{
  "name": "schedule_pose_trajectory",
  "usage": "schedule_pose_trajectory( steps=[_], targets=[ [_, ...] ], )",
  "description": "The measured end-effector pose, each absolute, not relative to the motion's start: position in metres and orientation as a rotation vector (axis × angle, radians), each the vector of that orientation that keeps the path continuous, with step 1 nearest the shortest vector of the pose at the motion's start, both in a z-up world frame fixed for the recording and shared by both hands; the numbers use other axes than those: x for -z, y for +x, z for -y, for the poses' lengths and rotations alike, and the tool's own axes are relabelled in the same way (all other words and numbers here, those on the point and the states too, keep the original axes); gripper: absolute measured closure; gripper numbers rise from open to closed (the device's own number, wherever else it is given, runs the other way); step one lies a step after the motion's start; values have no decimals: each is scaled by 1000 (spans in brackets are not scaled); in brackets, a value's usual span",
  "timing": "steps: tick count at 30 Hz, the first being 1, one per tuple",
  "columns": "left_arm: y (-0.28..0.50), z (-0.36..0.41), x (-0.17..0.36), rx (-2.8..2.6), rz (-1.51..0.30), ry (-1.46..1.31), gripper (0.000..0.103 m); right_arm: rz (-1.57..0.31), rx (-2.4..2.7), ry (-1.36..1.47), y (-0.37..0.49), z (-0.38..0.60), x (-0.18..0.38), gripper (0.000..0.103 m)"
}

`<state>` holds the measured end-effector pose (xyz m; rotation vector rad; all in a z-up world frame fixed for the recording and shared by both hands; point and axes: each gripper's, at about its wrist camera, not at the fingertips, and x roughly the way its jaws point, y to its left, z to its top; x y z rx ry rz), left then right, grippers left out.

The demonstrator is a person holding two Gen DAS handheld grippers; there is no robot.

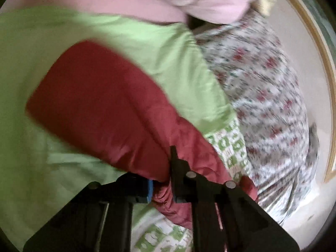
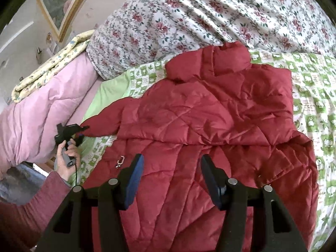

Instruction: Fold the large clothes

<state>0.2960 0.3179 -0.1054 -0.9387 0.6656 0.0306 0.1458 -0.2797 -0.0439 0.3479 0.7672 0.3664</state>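
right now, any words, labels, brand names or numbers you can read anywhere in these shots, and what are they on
None can be read.
The green and white patterned sheet has small square prints, some maybe with marks like lettering, too small to read.
The red quilted jacket shows no label or brand.
The framed picture on the wall shows no legible text.
The left wrist view is too blurred for any text.

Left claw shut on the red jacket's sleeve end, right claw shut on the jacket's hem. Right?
Half right. The left claw is shut on the red jacket's sleeve end, as the left wrist view shows. But the right claw is open, hovering over the jacket and gripping nothing, as the right wrist view shows.
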Motion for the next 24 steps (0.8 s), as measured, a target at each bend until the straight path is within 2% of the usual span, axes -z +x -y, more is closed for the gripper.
schedule_pose_trajectory(
  steps=[12,24],
  targets=[
    [287,-211,14,241,-593,-663,96,-786,-341,420,158,301,58,44],
    [278,-47,-15,527,-669,-356,96,-765,-319,440,163,325,53,44]
  ],
)
